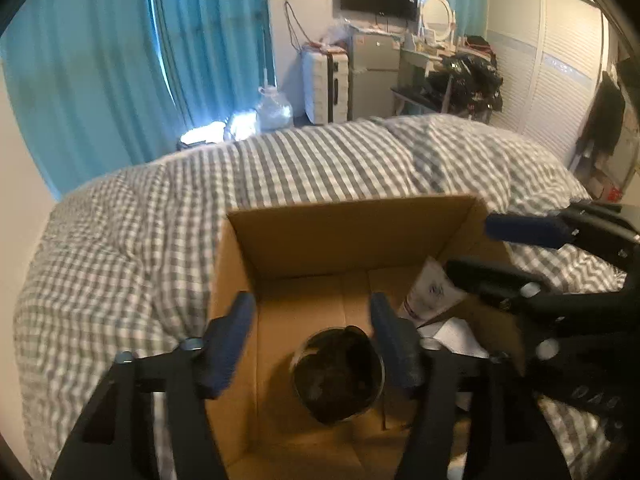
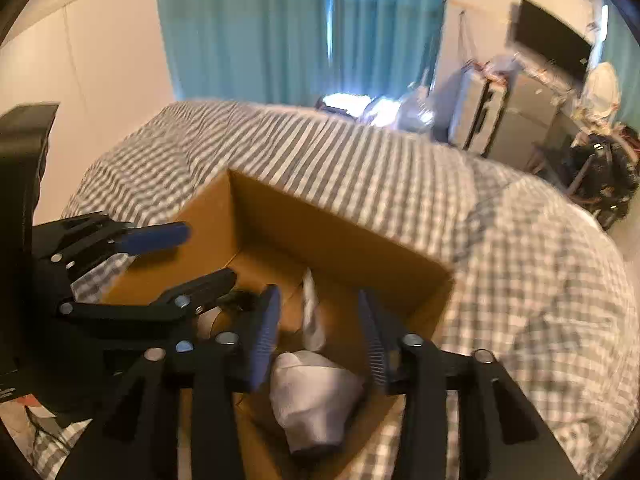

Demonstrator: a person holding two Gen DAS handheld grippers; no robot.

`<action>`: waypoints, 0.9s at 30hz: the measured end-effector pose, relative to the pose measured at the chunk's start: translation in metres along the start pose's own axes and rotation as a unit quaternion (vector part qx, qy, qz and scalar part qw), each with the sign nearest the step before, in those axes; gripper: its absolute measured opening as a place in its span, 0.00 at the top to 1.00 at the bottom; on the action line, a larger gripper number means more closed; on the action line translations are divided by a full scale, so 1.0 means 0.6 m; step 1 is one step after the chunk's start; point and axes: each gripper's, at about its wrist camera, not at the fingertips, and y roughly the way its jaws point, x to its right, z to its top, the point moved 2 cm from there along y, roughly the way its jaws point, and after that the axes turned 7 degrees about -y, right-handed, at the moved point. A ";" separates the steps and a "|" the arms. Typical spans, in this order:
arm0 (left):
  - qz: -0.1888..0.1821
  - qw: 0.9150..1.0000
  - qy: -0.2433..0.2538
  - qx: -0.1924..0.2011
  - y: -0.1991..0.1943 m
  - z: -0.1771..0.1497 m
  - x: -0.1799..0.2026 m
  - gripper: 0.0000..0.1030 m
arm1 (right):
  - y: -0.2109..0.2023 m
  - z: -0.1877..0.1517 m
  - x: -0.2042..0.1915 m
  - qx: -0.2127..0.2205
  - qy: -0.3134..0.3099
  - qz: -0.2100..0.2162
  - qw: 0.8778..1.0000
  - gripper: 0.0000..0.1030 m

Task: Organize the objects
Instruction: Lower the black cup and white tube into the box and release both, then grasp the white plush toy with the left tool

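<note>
Over an open cardboard box (image 1: 344, 236) on the bed (image 1: 120, 248), I hold both tools low. My left gripper (image 1: 314, 340) has its jaws apart, and nothing is clamped between them. A dark round bowl-like object (image 1: 338, 376) lies on the box floor just below. My right gripper (image 2: 316, 340) also stands with jaws apart over a white wrapped bundle (image 2: 316, 392) lying in the box, its pads not pressing it as far as I can tell. Next to it lies a white tube (image 1: 430, 292), with loose papers (image 1: 456, 334) beside it. Beyond stretch the checked quilt (image 2: 520, 260), teal curtains (image 1: 208, 40) and a cluttered dresser (image 1: 424, 56). My worry: the two tools crowd one box and could knock together, or a finger could catch the wall and tip the box on the soft bedding.
</note>
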 end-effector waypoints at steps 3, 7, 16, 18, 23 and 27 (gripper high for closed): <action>0.001 1.000 -0.012 0.010 -0.046 0.010 -0.002 0.20 | -0.057 0.010 0.001 0.020 0.001 -0.012 1.000 0.51; 0.015 0.999 -0.028 0.038 -0.125 0.022 -0.004 0.09 | -0.139 0.022 0.001 0.044 0.004 -0.024 0.999 0.31; 0.050 0.993 -0.057 0.085 -0.290 0.016 -0.015 0.02 | -0.318 0.023 -0.004 0.098 0.018 -0.036 0.994 0.18; 0.062 0.993 -0.062 0.084 -0.313 0.000 -0.016 0.02 | -0.338 0.017 -0.012 0.100 0.008 -0.039 0.994 0.18; 0.069 0.993 -0.071 0.072 -0.323 -0.049 -0.010 0.02 | -0.358 -0.020 -0.045 0.093 -0.025 -0.035 0.995 0.18; 0.072 0.993 -0.070 0.057 -0.301 -0.101 0.002 0.02 | -0.338 -0.070 -0.067 0.079 -0.048 -0.032 0.995 0.18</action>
